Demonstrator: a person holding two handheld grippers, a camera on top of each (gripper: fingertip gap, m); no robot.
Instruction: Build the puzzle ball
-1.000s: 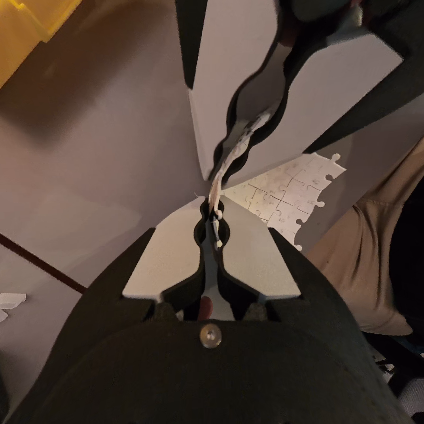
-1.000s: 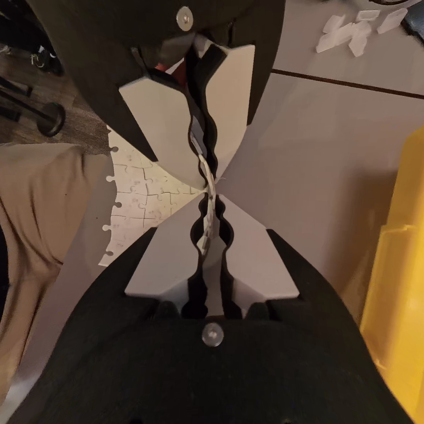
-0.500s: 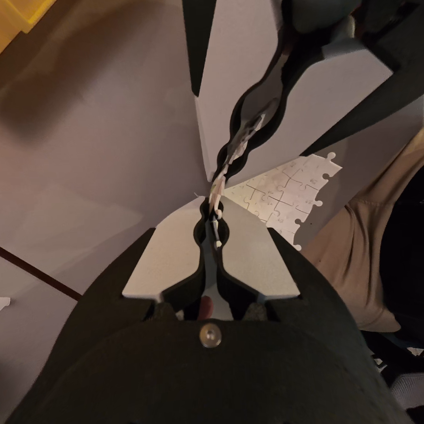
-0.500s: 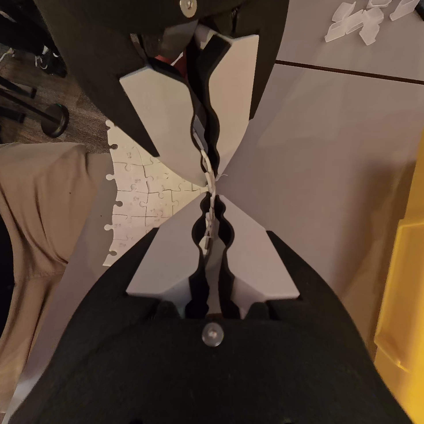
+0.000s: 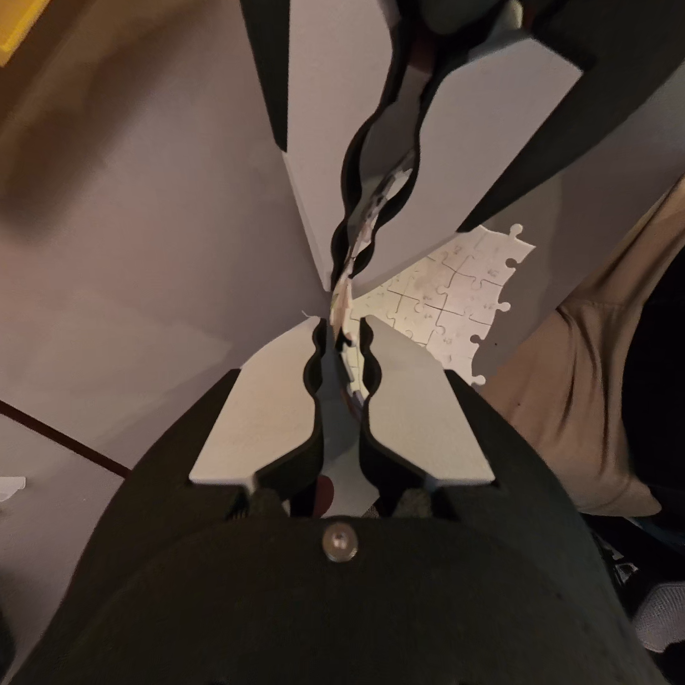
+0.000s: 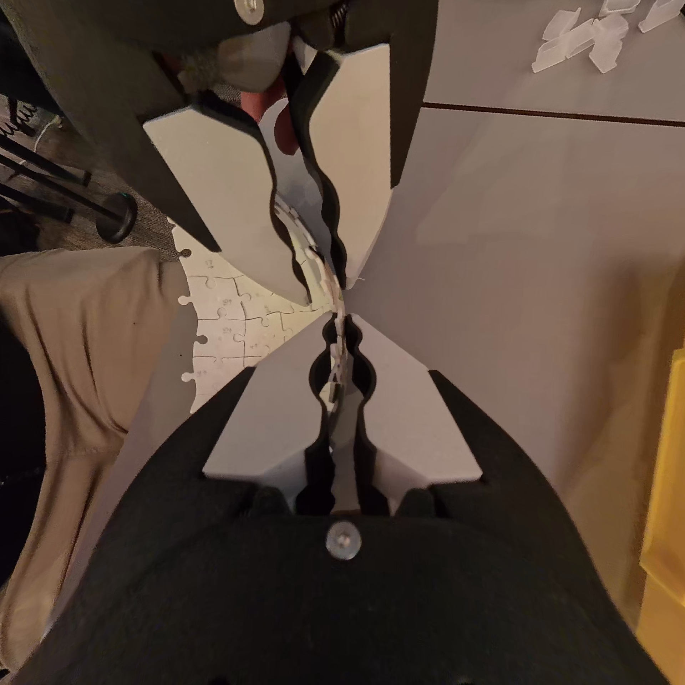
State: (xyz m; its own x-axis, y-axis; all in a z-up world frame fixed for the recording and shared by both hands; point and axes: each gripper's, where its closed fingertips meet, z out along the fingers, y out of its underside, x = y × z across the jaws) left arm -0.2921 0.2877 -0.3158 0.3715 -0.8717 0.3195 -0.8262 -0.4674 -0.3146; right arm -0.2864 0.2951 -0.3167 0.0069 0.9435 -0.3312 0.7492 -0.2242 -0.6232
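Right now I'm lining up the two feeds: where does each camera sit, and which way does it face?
Left wrist view: on the left gripper, facing forward and down at the grey table; its open fingers flank the puzzle strip.
Right wrist view: on the right gripper, facing the opposite way, shut on that strip.
Shared: each shows the other gripper, the joined puzzle sheet and the person's beige clothing.

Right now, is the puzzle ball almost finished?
Not yet. Done: a curved sheet of joined puzzle pieces. In hand: the right gripper pinches that sheet's edge, while the left gripper is open around it. Left: loose pieces wait on the table, and no ball shape shows.
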